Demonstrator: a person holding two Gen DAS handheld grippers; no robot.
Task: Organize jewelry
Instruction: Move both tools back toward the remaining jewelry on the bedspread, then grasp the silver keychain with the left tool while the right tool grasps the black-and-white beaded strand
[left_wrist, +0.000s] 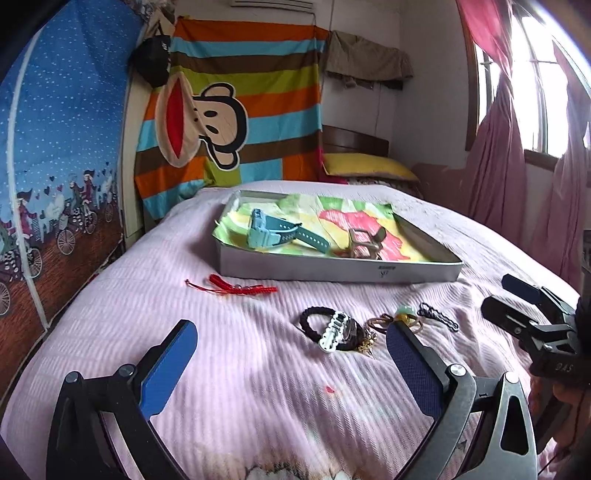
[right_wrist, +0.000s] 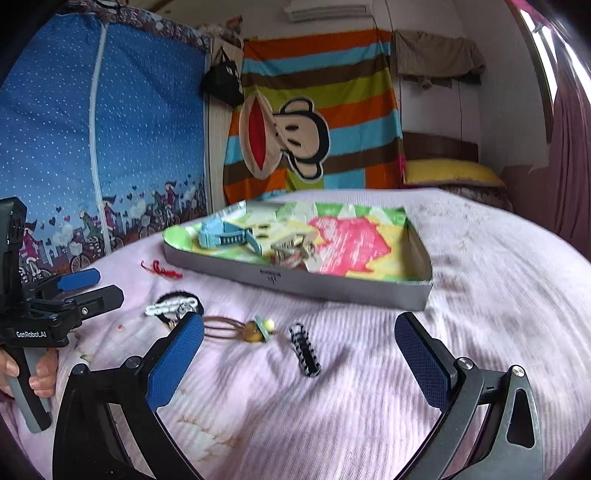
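Observation:
A shallow silver box lined with bright paper lies on the pink bed. It holds a blue watch and a metal-framed piece. In front of it lie a red cord, a black hair tie with a white chain, a brown band with beads and a black-and-white clip. My left gripper stands open over the bedspread. My right gripper is open around the clip, above it.
A striped monkey blanket hangs behind the bed, and a blue printed wardrobe stands at the left. A yellow pillow lies at the head. Pink curtains cover the window at the right. A hand holds the left gripper's handle.

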